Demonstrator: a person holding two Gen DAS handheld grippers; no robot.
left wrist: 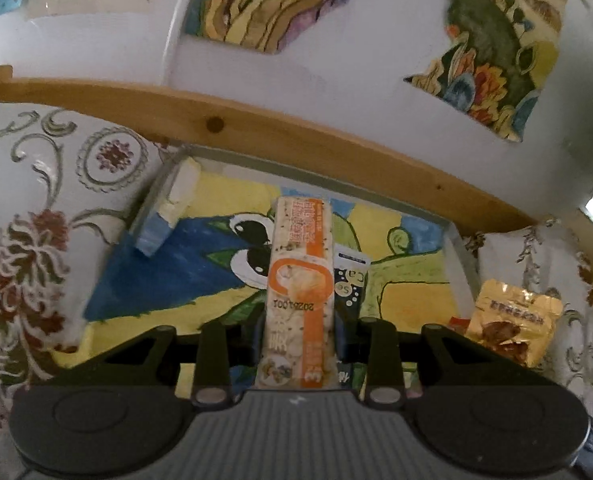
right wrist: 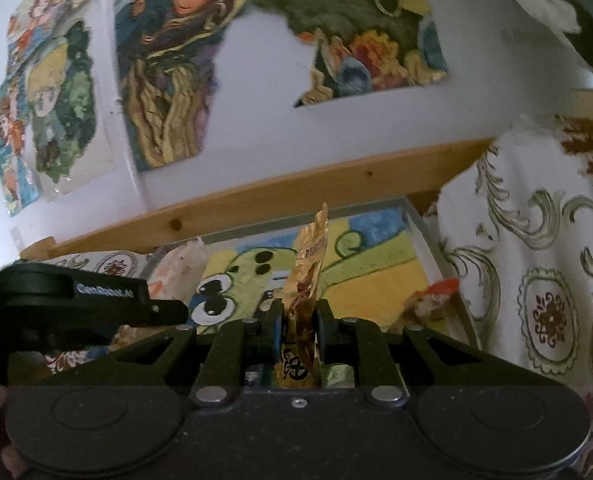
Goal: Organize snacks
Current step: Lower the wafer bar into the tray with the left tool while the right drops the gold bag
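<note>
In the left wrist view, the left gripper (left wrist: 298,336) pinches a long white-and-orange snack bar (left wrist: 299,284), its two fingers pressed against the wrapper's lower sides. The bar points forward along the fingers, above a shallow tray (left wrist: 152,204) whose floor carries a bright cartoon frog drawing in blue, yellow and green. Just behind the bar's right edge a small dark-blue packet (left wrist: 350,280) shows, partly hidden. At the tray's far left corner a pale wrapped packet (left wrist: 172,204) leans against the tray wall. To the right, over the tray's right edge, sits a gold foil pouch (left wrist: 514,322) with brown printing; whether anything holds it cannot be told from this view. The tray rests on a floral cloth (left wrist: 28,248) covering the bench, and a wooden rail (left wrist: 256,128) runs behind it below a white wall hung with torn colourful paintings (left wrist: 492,64).

In the right wrist view, the right gripper (right wrist: 298,328) is clamped on the gold foil pouch, seen here edge-on and standing upright between the two fingers, its crimped top rising over the frog tray. At left the dark body of the left gripper reaches in over the tray's near left side. A red-and-tan wrapped snack (right wrist: 432,298) lies by the tray's right wall, beside the floral cloth.
</note>
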